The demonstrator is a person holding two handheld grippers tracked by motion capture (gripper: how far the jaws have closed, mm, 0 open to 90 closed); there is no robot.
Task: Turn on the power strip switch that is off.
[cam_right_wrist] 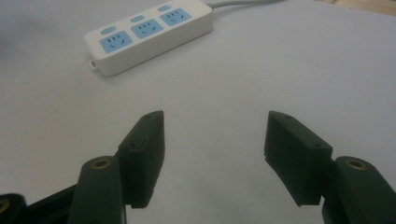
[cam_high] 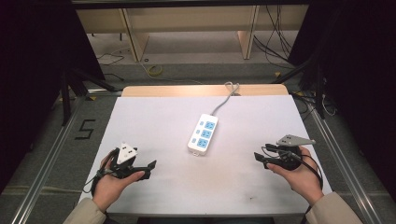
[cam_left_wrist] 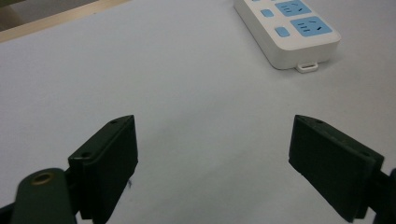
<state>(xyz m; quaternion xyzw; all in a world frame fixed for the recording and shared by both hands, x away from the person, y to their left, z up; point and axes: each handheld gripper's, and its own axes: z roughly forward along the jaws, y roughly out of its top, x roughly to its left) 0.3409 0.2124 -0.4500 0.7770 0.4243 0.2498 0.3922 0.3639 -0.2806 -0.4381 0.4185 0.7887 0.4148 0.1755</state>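
Note:
A white power strip point(cam_high: 203, 134) with three blue sockets lies near the middle of the white table point(cam_high: 154, 121), and its grey cable point(cam_high: 227, 94) runs off the far edge. My left gripper point(cam_high: 150, 169) rests at the front left, held in a hand, its jaws open and empty. In the left gripper view the left gripper point(cam_left_wrist: 215, 154) points over bare table with the strip point(cam_left_wrist: 289, 28) at the upper right. My right gripper point(cam_high: 259, 158) sits at the front right, open and empty. In the right gripper view the right gripper point(cam_right_wrist: 215, 149) faces the strip point(cam_right_wrist: 149, 35) at the upper left.
A wooden strip point(cam_high: 201, 90) borders the table's far edge. Metal rails point(cam_high: 44, 163) run along both sides of the table. Beyond it are wooden furniture legs point(cam_high: 133, 37) and loose cables point(cam_high: 275, 44) on the floor.

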